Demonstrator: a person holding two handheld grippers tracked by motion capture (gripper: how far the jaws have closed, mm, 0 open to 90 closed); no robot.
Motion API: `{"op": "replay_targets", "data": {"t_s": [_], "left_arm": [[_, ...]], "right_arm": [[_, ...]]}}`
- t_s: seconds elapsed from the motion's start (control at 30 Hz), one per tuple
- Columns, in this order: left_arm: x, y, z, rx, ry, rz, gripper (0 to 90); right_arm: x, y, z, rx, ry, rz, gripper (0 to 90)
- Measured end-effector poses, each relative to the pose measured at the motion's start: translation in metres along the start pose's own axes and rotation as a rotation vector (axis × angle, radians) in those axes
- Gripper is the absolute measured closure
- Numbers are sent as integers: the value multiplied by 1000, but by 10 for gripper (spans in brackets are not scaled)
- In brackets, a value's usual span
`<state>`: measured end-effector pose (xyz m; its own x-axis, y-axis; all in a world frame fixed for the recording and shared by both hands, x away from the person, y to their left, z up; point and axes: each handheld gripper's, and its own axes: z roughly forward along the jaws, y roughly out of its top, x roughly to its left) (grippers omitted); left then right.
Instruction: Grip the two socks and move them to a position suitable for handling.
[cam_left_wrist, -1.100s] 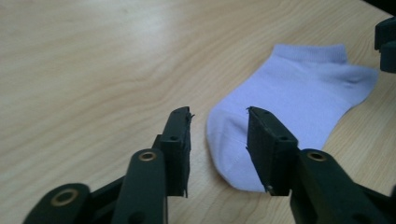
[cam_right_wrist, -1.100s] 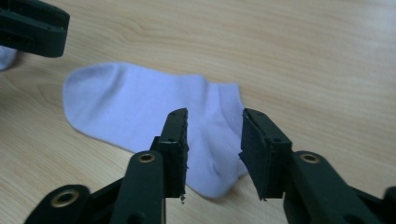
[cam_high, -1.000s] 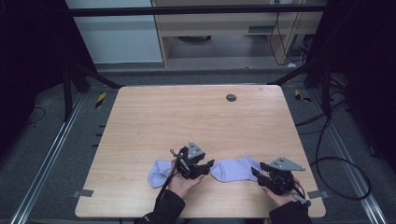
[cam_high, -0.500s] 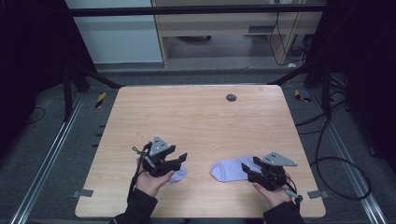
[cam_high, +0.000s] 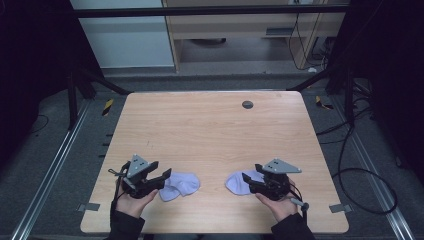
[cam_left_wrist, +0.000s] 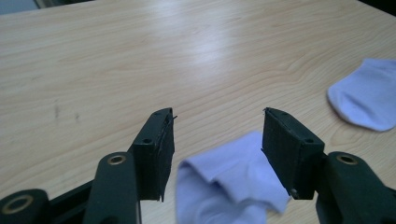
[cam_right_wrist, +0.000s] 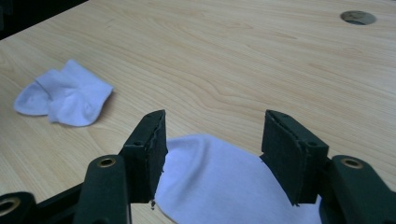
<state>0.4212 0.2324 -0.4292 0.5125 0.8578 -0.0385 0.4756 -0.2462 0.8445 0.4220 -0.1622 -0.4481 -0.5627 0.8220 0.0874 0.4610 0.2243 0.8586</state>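
Two pale socks lie on the counter (cam_high: 210, 130), well apart. The left sock (cam_high: 180, 185) sits crumpled just ahead of the left claw (cam_high: 164, 176), and the right sock (cam_high: 241, 182) lies flatter, its rounded end reaching between the jaws of the right claw (cam_high: 246, 177). Both claws have just been opening and now stand wide, pads clear of the cloth, holding nothing. The socks look soft, light and limp (likely to sag and fold when lifted), so a pinch through a doubled fold or the cuff edge should hold best. One round grommet (cam_high: 247, 104) sits far ahead of the right claw.
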Motion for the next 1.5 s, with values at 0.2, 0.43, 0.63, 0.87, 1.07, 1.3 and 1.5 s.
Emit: {"op": "replay_targets", "data": {"t_s": [0.2,0.43,0.63,0.87,1.07,1.3,1.5], "left_arm": [[15,-22,-9,20,37,-35,444],[24,-35,-8,45,58,-66,486],[22,-42,-2,80,56,-59,520],[18,-49,6,125,52,-38,557],[16,-52,13,152,37,-22,589],[13,-54,20,180,26,-2,609],[9,-55,26,204,15,18,640]], "right_arm": [[18,9,15,19,47,-31,426],[44,20,36,26,105,-59,443],[63,27,52,35,152,-82,483],[86,28,74,78,193,-116,549],[106,27,91,111,227,-156,592],[120,22,106,146,246,-180,615],[130,13,121,194,258,-207,653]]}}
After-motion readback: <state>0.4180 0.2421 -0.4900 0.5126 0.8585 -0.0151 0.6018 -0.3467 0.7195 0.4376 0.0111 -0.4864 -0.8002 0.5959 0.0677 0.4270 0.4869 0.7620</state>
